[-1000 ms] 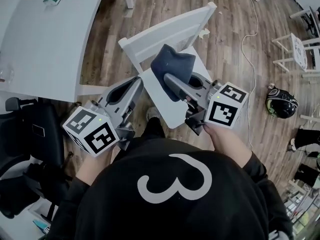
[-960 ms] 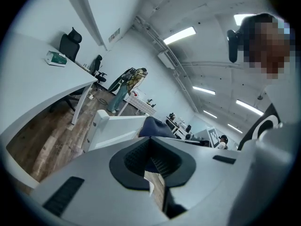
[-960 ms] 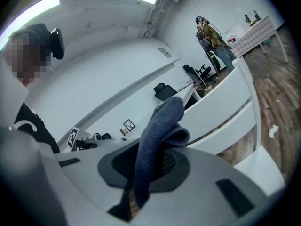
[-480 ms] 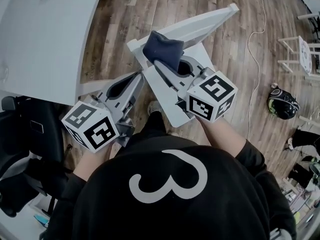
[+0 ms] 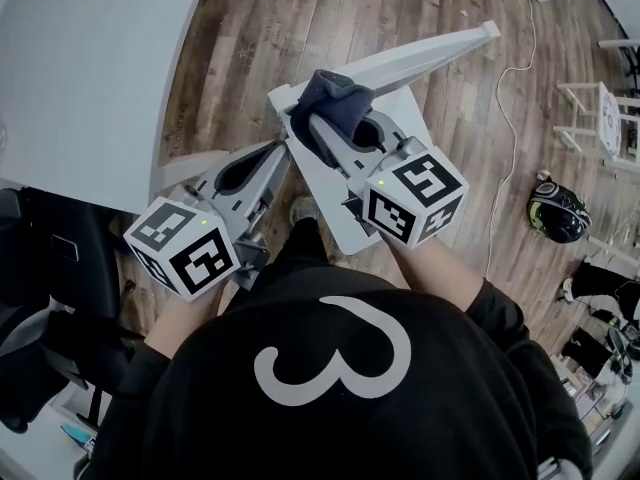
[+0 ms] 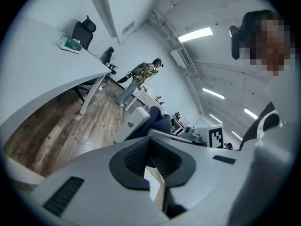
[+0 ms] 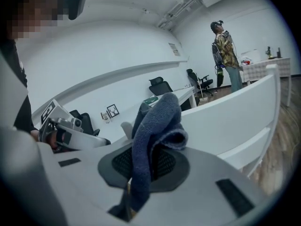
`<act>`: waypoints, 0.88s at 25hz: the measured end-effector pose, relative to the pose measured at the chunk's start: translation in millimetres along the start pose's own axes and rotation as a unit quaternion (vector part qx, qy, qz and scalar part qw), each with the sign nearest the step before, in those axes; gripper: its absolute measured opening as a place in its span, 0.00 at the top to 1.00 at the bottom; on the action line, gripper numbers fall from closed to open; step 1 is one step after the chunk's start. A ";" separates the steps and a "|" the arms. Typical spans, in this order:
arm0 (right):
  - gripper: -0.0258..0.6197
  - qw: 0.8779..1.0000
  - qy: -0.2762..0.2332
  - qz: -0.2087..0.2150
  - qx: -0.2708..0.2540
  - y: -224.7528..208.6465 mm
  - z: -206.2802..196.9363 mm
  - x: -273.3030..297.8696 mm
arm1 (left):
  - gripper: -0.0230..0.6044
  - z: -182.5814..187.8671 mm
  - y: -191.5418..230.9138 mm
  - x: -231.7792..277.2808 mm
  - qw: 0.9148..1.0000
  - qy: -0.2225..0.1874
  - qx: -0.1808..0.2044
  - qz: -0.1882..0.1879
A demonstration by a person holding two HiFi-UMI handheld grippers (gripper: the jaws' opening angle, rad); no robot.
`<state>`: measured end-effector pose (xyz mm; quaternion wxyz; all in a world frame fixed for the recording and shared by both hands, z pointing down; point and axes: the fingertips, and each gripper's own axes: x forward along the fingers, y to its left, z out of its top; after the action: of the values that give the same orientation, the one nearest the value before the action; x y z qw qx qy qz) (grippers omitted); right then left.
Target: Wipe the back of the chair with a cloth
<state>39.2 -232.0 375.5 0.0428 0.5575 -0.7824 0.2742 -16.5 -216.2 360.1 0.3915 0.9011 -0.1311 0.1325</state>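
Note:
A white chair stands just in front of me; its top rail [image 5: 420, 53] runs from upper right down to a left corner, and its seat [image 5: 335, 203] lies below that. My right gripper [image 5: 320, 118] is shut on a dark blue cloth [image 5: 328, 96], which is pressed over the left end of the rail. In the right gripper view the cloth [image 7: 157, 121] hangs between the jaws of the right gripper [image 7: 148, 161], with the chair back [image 7: 235, 109] just beyond. My left gripper [image 5: 277, 155] is shut on nothing, beside the chair's left edge, below the cloth [image 6: 160, 122].
A large white desk [image 5: 90, 68] fills the left. A black office chair [image 5: 50, 258] sits at lower left. On the wooden floor to the right lie a white cable [image 5: 510, 118] and a dark helmet [image 5: 557, 211], near a small white stand [image 5: 600, 108]. A person [image 7: 225, 51] stands far off.
My right gripper has carried the cloth up and left, from in front of the chair back onto the left end of its top rail. The left gripper has hardly moved.

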 end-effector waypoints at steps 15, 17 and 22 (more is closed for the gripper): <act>0.88 1.000 0.003 -0.017 0.022 -9.8 -1.1 -3.1 | 0.94 -12.7 -9.6 12.8 1.000 0.021 -0.003 0.006; 0.88 0.999 0.003 -0.012 0.029 -14.6 -2.8 -5.8 | 0.94 -13.1 -18.7 12.7 1.000 0.018 0.004 0.011; 0.88 0.999 0.007 0.006 0.038 -34.1 0.0 -14.2 | 0.94 -7.4 -30.7 12.9 0.999 -0.009 0.005 0.050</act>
<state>75.0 -227.7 383.2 0.0250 0.5520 -0.7745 0.3081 4.9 -192.2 348.8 0.3790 0.8964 -0.1791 0.1441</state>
